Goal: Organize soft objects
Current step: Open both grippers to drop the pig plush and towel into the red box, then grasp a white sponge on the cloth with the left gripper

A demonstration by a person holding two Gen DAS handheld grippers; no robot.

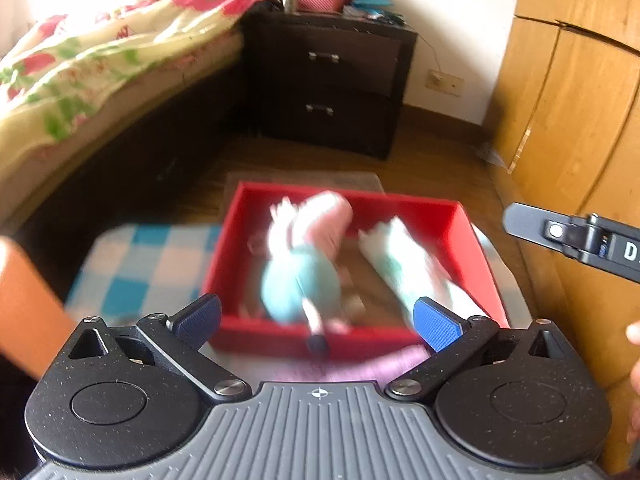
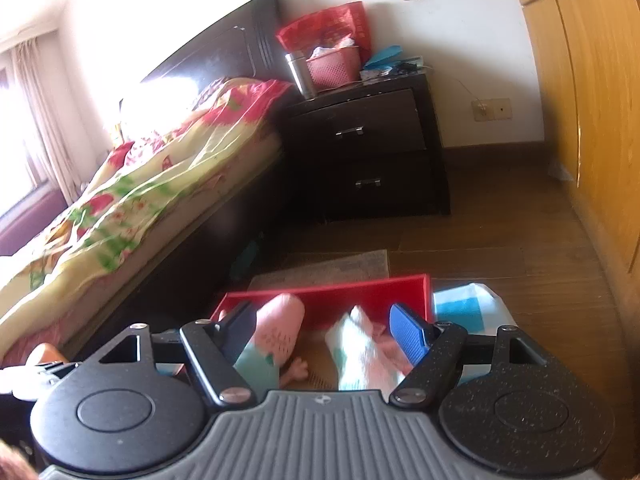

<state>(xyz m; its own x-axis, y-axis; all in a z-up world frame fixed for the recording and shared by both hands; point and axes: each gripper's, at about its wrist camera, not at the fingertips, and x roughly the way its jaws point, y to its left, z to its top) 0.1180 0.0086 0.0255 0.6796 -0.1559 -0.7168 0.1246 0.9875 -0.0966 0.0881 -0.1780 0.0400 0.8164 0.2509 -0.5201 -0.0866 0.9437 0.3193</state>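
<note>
Sitting inside the red box right now are both soft toys: a pink pig plush in a teal dress on the left and a white-and-mint plush to its right. The left gripper has its fingers spread wide with nothing between them, and the right gripper is also apart and empty. Main worry, I'd say: the box rests on a checkered blue cushion, not the floor, so a bump from either gripper could tip it. The pig's leg also pokes over the near wall, so it could snag and drag out.
</note>
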